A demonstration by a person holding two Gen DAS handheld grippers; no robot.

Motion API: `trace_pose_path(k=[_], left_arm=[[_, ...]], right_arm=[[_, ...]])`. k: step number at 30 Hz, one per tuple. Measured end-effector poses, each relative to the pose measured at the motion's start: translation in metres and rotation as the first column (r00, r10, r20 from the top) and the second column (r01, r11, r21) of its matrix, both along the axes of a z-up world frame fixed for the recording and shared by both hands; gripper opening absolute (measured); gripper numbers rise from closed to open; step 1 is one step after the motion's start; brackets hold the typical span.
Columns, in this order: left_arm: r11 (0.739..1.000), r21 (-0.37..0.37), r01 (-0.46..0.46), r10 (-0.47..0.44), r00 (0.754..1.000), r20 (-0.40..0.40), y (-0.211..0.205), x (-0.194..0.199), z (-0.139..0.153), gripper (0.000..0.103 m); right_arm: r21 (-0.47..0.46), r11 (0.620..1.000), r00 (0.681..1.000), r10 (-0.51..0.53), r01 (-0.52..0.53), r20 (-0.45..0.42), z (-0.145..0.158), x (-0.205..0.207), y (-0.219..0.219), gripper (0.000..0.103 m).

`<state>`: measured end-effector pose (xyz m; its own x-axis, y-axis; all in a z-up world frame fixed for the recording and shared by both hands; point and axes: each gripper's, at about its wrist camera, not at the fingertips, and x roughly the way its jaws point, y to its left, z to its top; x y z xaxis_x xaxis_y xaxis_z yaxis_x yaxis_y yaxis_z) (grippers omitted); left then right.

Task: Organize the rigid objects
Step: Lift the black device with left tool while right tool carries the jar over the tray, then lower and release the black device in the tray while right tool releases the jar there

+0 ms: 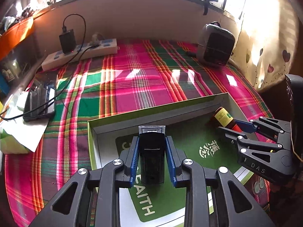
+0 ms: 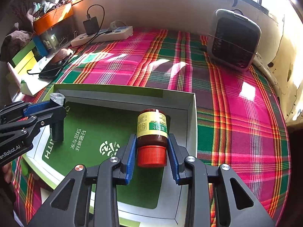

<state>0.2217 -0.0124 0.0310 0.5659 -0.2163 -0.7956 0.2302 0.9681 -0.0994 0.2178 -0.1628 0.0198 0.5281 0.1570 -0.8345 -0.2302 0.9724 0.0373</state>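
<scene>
the open cardboard box [image 2: 191, 111] is the landmark here, and both held things already hang over its green-printed floor. the left gripper [image 1: 151, 152] is clamped on a black clear-capped bottle [image 1: 151, 151], its blue pads [image 1: 134, 155] pressed to either flank; the bottle's long axis runs along the fingers, clear cap pointing away toward the box's far wall. in the right wrist view that bottle hangs close above, or perhaps on, the floor by the box's left wall; contact cannot be told. the right gripper [image 2: 152, 149] is clamped on a brown medicine bottle [image 2: 152, 130], pads on the body just above the red cap [image 2: 151, 156], which faces back toward the wrist, while the base points at the box's far right corner. whether that base rests on the floor cannot be told either.

so each hand is nearest its own side of the box, and the coming move probably turns on lowering each bottle along its own axis and letting go without the two crowding one another.

the box sits on a pink and green plaid cloth [image 1: 132, 75]. beyond the box's far wall lie a power strip [image 1: 81, 54] with a charger, a phone [image 1: 40, 96] off to the left, a small grey fan [image 2: 234, 37] to the right, all below a sunlit window.
</scene>
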Motion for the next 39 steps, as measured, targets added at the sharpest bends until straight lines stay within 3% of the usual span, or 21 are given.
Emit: trace_pose_path(k=[26, 31, 39], left_arm=[[1.000, 0.014, -0.019, 0.019, 0.999, -0.033, 0.000, 0.010, -0.017, 0.026], [1.000, 0.007, -0.030, 0.031, 0.999, -0.039, 0.001, 0.008, -0.016, 0.030], [0.999, 0.000, -0.038, 0.038, 0.999, -0.025, 0.003, 0.001, -0.009, 0.034]], right_arm=[[-0.008, 1.000, 0.999, -0.003, 0.004, 0.034, -0.004, 0.004, 0.005, 0.034], [0.016, 1.000, 0.999, 0.000, 0.000, 0.040, -0.002, 0.001, 0.006, 0.047], [0.012, 1.000, 0.999, -0.008, 0.007, 0.047, -0.001, -0.002, 0.008, 0.051]])
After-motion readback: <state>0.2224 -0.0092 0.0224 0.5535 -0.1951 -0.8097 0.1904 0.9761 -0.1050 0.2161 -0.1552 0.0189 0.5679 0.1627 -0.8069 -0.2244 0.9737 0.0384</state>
